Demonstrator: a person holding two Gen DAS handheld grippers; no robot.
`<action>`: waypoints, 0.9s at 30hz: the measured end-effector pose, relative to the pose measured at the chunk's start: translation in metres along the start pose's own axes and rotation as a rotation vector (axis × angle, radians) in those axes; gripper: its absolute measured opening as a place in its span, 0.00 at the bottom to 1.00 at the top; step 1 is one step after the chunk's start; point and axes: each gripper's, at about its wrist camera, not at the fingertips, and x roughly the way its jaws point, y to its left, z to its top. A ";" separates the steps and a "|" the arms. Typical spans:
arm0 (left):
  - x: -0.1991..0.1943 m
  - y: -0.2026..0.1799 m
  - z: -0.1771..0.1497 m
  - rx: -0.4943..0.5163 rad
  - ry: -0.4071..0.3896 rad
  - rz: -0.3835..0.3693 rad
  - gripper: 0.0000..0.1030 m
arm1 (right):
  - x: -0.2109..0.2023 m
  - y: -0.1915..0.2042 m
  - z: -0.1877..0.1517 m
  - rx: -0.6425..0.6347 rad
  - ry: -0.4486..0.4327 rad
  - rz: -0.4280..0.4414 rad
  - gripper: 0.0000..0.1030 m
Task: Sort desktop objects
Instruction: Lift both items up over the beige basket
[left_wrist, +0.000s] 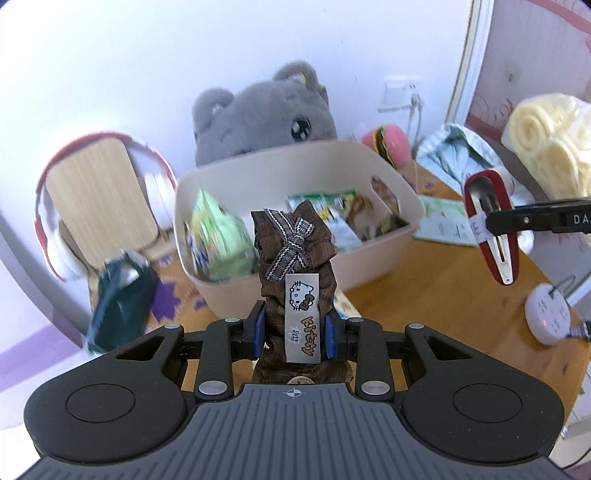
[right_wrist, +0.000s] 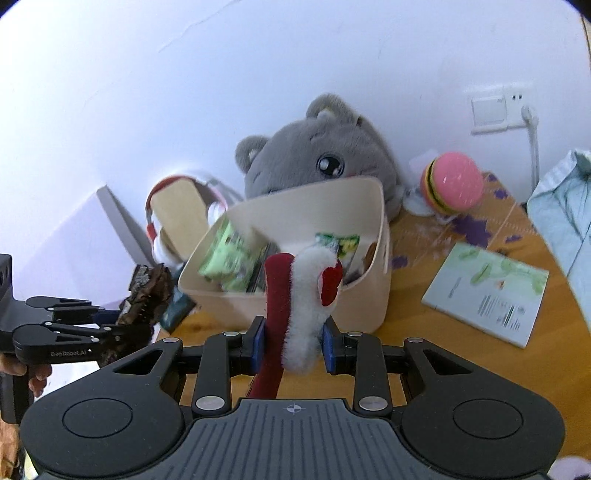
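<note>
In the left wrist view my left gripper (left_wrist: 294, 332) is shut on a brown plaid fabric clip (left_wrist: 295, 254) with a bow and a cat label, held upright in front of the cream bin (left_wrist: 295, 152). My right gripper (left_wrist: 493, 223) comes in from the right, shut on a red snap hair clip (left_wrist: 491, 236) whose metal back faces this camera. In the right wrist view the right gripper (right_wrist: 293, 345) pinches that hair clip (right_wrist: 295, 295), red with white fluff, before the bin (right_wrist: 354, 306). The left gripper (right_wrist: 110, 323) holds the brown clip (right_wrist: 147, 291) at the left.
Snack packets (left_wrist: 218, 236) lie in the bin. A grey plush cat (left_wrist: 266, 110) leans on the wall behind it. A burger toy (right_wrist: 452, 184), a booklet (right_wrist: 487, 291), a plastic bag (left_wrist: 454, 155), a white round device (left_wrist: 546, 314), red headphones (left_wrist: 48, 206) and a dark pouch (left_wrist: 118, 302) surround it.
</note>
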 end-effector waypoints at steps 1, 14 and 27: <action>0.000 0.001 0.005 0.000 -0.009 0.005 0.30 | 0.000 -0.003 0.004 0.005 -0.008 -0.001 0.28; 0.014 -0.004 0.064 -0.010 -0.078 0.037 0.30 | 0.008 -0.019 0.053 0.016 -0.085 0.005 0.28; 0.060 -0.011 0.101 -0.046 -0.078 0.070 0.30 | 0.049 -0.020 0.084 0.010 -0.095 0.002 0.28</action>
